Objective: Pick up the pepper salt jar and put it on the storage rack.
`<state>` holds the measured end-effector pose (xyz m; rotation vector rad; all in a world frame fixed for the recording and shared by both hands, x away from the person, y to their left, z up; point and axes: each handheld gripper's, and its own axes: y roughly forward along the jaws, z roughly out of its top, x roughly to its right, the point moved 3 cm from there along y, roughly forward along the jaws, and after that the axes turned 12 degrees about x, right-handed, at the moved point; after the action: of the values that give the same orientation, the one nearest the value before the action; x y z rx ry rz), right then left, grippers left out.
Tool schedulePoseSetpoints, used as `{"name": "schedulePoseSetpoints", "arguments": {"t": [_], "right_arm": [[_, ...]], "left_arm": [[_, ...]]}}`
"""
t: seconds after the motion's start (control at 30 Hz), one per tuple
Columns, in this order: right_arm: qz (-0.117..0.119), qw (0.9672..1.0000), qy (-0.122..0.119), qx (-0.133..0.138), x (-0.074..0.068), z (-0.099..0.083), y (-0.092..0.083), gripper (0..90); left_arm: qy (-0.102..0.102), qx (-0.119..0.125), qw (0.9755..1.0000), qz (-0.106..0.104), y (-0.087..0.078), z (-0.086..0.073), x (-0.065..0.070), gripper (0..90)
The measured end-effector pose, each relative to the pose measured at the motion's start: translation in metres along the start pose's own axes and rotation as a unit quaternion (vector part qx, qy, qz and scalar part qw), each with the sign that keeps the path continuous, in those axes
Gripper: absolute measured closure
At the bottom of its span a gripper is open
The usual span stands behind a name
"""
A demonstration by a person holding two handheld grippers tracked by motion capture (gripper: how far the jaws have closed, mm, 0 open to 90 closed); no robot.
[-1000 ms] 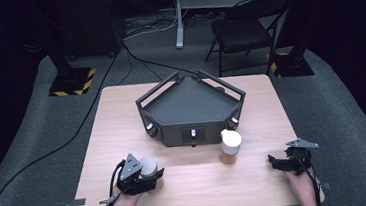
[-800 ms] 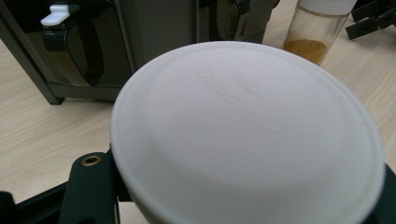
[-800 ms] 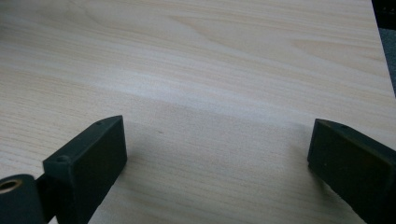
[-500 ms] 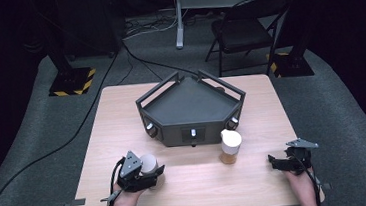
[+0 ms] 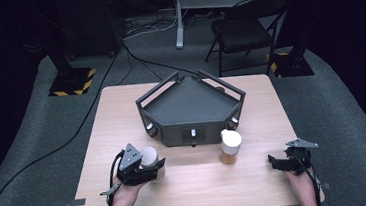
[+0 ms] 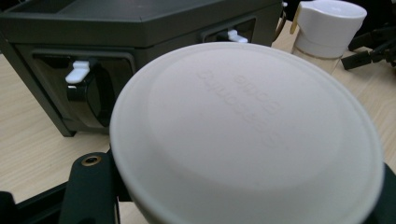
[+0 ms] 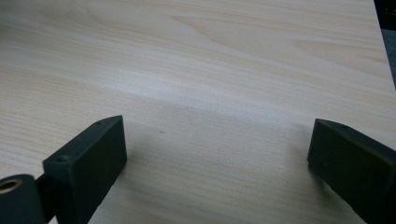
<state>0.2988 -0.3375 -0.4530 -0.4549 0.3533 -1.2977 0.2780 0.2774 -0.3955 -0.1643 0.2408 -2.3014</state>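
White and round, the lid [image 6: 247, 135] caps a cup [image 5: 150, 158] that the left gripper [image 5: 144, 167] clamps from both sides, near the table's [image 5: 193, 187] front edge, just in front of the grey tray [image 5: 190, 102]. Faint raised lettering crosses its flat top. A side grip probably keeps the cup upright and the lid free. Further right stands a jar [image 5: 230, 147] with amber contents and a white cap, apart from both tools. Far right, the right gripper [image 5: 276, 162] rests on the wood, jaws wide and empty, likely waiting its turn.
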Motion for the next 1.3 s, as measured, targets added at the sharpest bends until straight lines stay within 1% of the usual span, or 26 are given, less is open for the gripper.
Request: {"name": "schedulePoseSetpoints", "arguments": {"t": [0.43,0.9,1.2,1.3], "right_arm": [[0.001,1.0,0.0,0.0,0.0,0.0,0.0,3.6],[0.002,1.0,-0.001,0.0,0.0,0.0,0.0,3.6],[0.002,1.0,-0.001,0.0,0.0,0.0,0.0,3.6],[0.002,1.0,-0.001,0.0,0.0,0.0,0.0,3.6]], "left_arm": [[0.005,0.008,0.9999,0.004,0.003,0.026,-0.006,34.0],[0.01,0.01,0.9999,0.007,0.014,0.047,-0.008,34.0],[0.021,0.011,0.9997,0.007,0.021,0.064,-0.009,34.0],[0.019,0.013,0.9997,0.008,0.022,0.07,-0.01,34.0]]}}
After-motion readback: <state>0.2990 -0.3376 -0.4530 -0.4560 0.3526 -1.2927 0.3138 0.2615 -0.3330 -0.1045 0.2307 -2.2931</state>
